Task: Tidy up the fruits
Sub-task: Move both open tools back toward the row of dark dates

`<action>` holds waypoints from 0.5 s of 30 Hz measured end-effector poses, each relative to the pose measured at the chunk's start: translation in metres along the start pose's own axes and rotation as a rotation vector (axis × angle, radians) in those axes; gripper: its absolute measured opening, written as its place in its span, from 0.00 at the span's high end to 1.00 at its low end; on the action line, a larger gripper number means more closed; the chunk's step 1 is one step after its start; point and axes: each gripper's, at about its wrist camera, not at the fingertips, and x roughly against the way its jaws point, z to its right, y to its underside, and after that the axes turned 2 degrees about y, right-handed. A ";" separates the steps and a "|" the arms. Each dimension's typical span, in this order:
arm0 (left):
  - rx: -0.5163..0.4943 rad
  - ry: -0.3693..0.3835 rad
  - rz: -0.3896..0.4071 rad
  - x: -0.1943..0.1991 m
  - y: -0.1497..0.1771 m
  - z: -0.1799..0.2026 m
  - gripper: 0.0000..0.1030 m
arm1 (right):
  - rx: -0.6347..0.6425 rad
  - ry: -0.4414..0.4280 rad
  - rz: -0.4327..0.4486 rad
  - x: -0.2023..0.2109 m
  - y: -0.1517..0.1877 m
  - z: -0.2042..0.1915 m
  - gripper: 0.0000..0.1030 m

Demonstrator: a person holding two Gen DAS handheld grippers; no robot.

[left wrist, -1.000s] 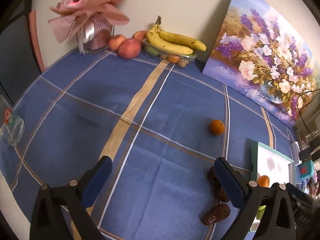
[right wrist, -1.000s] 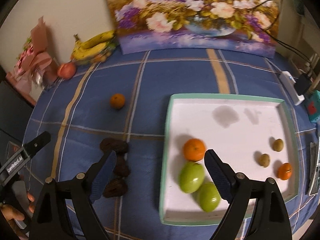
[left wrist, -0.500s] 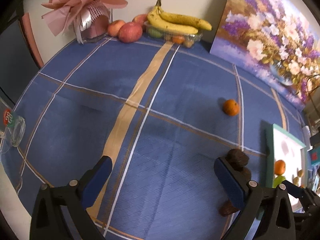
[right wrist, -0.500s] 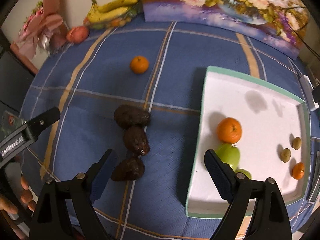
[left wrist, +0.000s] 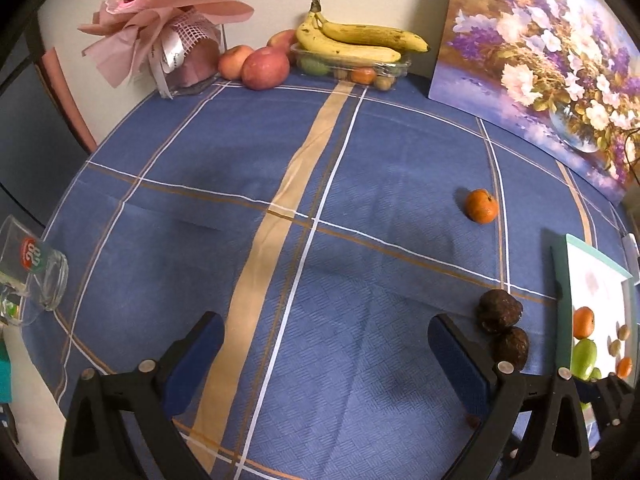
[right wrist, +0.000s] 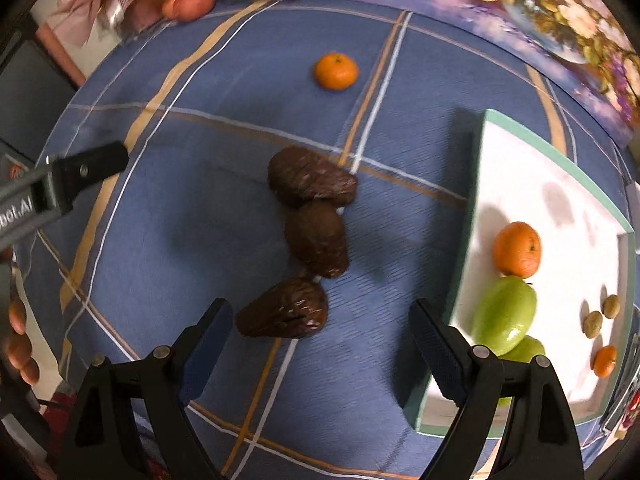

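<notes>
Three dark brown avocados (right wrist: 316, 236) lie in a row on the blue checked cloth; two show in the left wrist view (left wrist: 500, 312). My right gripper (right wrist: 320, 336) is open and empty, just above the nearest avocado (right wrist: 284, 308). A loose tangerine (right wrist: 335, 71) lies farther back, also in the left wrist view (left wrist: 481, 206). A white tray with a green rim (right wrist: 476, 184) at the right holds a tangerine (right wrist: 516, 249), green fruits (right wrist: 504, 316), small brown fruits and a small orange one. My left gripper (left wrist: 326, 344) is open and empty over bare cloth.
Bananas (left wrist: 352, 40) on a clear box of fruit, red apples (left wrist: 264, 66) and a pink bouquet (left wrist: 168, 36) stand at the back wall. A flower painting (left wrist: 540, 60) leans at the back right. A glass (left wrist: 36, 268) lies at the left table edge.
My right gripper has moved left from over the tray and down toward the avocados. My left gripper has tilted and shifted, so the table's back rose in view.
</notes>
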 end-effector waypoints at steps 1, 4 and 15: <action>0.001 -0.001 0.000 0.000 0.000 0.000 0.00 | 0.014 -0.002 -0.006 -0.002 0.001 -0.003 0.13; 0.008 -0.005 0.001 0.001 0.000 -0.002 0.00 | 0.051 0.008 -0.021 -0.008 0.003 -0.012 0.13; 0.007 -0.002 -0.011 -0.003 -0.001 -0.001 0.00 | 0.114 0.042 -0.027 -0.018 0.005 -0.031 0.18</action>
